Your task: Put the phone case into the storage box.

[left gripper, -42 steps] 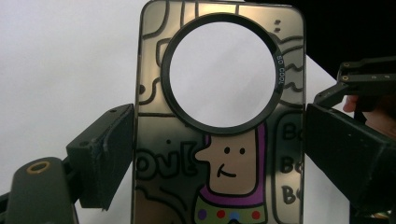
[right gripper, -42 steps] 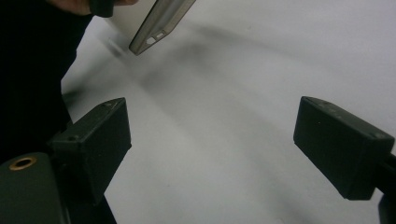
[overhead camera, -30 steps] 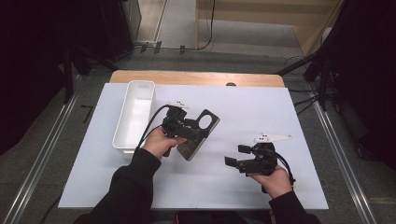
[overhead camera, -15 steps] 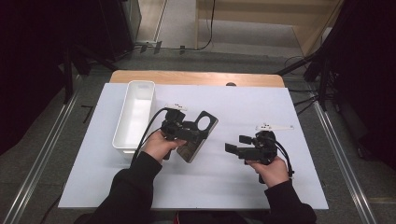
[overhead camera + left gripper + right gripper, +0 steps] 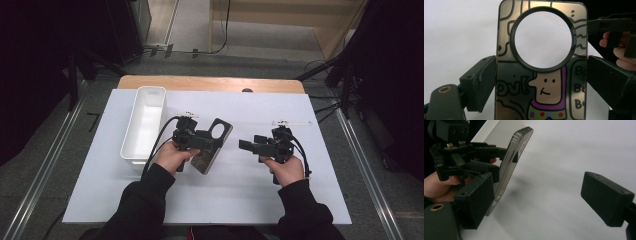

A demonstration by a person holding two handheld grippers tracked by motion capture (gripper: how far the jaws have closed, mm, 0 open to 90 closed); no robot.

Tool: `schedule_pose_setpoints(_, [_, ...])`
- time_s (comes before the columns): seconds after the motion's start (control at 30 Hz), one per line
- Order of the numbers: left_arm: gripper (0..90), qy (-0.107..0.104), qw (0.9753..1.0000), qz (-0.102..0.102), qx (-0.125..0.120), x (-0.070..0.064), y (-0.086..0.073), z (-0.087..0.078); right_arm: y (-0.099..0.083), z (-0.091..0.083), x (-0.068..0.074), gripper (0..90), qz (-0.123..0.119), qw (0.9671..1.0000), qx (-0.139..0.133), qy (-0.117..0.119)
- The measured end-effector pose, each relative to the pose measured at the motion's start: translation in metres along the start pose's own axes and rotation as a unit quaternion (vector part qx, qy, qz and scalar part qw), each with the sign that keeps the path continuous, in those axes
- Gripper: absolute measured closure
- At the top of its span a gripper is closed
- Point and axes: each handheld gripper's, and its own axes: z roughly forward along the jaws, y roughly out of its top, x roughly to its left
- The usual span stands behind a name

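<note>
A smoky translucent phone case [image 5: 220, 131] with a cartoon figure and a large round hole is clamped across its width by my left gripper [image 5: 209, 144], near the middle of the white table. The left gripper view has the case [image 5: 544, 100] filling the space between the two jaws. In the right gripper view the case [image 5: 511, 162] is tilted, its lower end close to the table. My right gripper [image 5: 246, 145] stands open to the right of the case and points at it, with nothing between its fingers [image 5: 606, 197].
A long white bin [image 5: 142, 125] lies on the left, just beyond the left hand. The white sheet [image 5: 300, 200] covers the table, with a wooden edge [image 5: 210, 82] at the back. Metal rails run along both sides.
The right gripper has moved forward and a little left, nearer to the case. The left gripper and the case have barely moved.
</note>
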Motion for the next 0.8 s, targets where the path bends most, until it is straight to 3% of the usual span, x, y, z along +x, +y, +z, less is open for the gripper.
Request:
schedule_pose_setpoints(0.07, [11.1, 0.005, 1.0000, 0.000, -0.001, 0.000, 0.000, 0.000, 0.005, 0.001, 0.002, 15.4, -0.003, 1.0000, 0.004, -0.001])
schedule_pose_setpoints(0.53, [11.1, 0.000, 0.9999, -0.012, -0.004, 0.004, 0.001, 0.000, 0.026, 0.014, 0.013, 15.7, -0.002, 0.9999, 0.015, -0.007])
schedule_pose_setpoints(0.8, [11.1, 0.000, 0.9998, -0.022, -0.004, 0.005, 0.000, 0.002, 0.036, 0.021, 0.015, 20.3, 0.016, 0.9997, 0.019, -0.006])
